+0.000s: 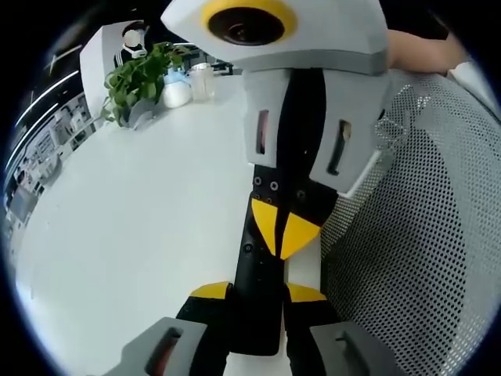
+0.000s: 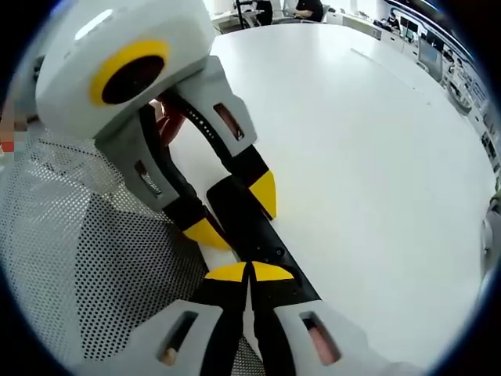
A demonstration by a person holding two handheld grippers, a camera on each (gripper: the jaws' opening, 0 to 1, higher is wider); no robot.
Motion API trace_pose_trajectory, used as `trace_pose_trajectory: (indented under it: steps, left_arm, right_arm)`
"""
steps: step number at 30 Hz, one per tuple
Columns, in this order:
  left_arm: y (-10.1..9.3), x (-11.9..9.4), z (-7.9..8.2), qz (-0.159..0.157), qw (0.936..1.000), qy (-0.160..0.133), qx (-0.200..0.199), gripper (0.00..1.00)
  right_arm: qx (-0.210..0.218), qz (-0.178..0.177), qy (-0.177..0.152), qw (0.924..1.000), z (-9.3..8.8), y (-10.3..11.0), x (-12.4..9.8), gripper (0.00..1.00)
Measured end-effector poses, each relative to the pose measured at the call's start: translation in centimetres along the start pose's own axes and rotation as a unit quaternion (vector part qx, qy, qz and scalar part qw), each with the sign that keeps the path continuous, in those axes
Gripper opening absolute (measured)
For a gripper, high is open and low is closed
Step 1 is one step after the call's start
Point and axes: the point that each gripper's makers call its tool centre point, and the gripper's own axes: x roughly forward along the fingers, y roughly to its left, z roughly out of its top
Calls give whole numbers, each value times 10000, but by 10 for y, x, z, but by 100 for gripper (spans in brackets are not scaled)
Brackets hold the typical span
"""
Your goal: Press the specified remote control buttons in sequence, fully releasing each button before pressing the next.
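One black remote (image 1: 262, 329), lying long and narrow on the one white table (image 1: 141, 235), close beside the one white mesh chair back (image 1: 423, 235). Two grippers at work on it, facing each other from opposite ends.

Left gripper (image 1: 258, 291): partly open, closed in only as far as the remote's width, one yellow tip against each long side, so gripping it across its body. Seen the same way from the right gripper view, left gripper (image 2: 236, 211) straddling the remote (image 2: 270, 247) with a tip on either edge.

Right gripper (image 2: 250, 272): fully closed, two yellow tips pressed together with no gap, holding nothing. Set with the joined tips on the remote's top face. Cannot tell whether a button is pushed down under them. In the left gripper view, right gripper (image 1: 283, 231) coming down from above, tips meeting over the middle of the remote.

Four yellow tips counted in each view.

Far across the table (image 2: 376, 157): one leafy green plant (image 1: 137, 78) and one clear jar (image 1: 202, 81) just beside it. Mesh chair back (image 2: 78, 258) again at the table's near edge.
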Motion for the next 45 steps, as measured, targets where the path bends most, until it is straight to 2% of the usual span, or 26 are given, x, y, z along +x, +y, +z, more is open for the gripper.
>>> trace_pose_trajectory:
  steps: [10, 16, 24, 36, 45]
  left_arm:
    - [0, 0, 0, 22, 9999, 125, 8, 26]
    - [0, 0, 0, -4, 10000, 85, 36, 25]
    - [-2, 2, 3, -23, 10000, 7, 62, 25]
    - [-4, 4, 5, -44, 9999, -61, 82, 25]
    - [-3, 5, 5, -44, 9999, -87, 77, 25]
  right_arm:
    - [-68, 1, 28, 10000, 1, 1, -1, 0]
    - [10, 37, -13, 10000, 2, 0, -1, 0]
    - [95, -47, -299, 9995, 12, -5, -5, 0]
    - [-173, -179, -246, 9994, 11, -7, -1, 0]
    - [-120, -181, -261, 9994, 11, -8, -1, 0]
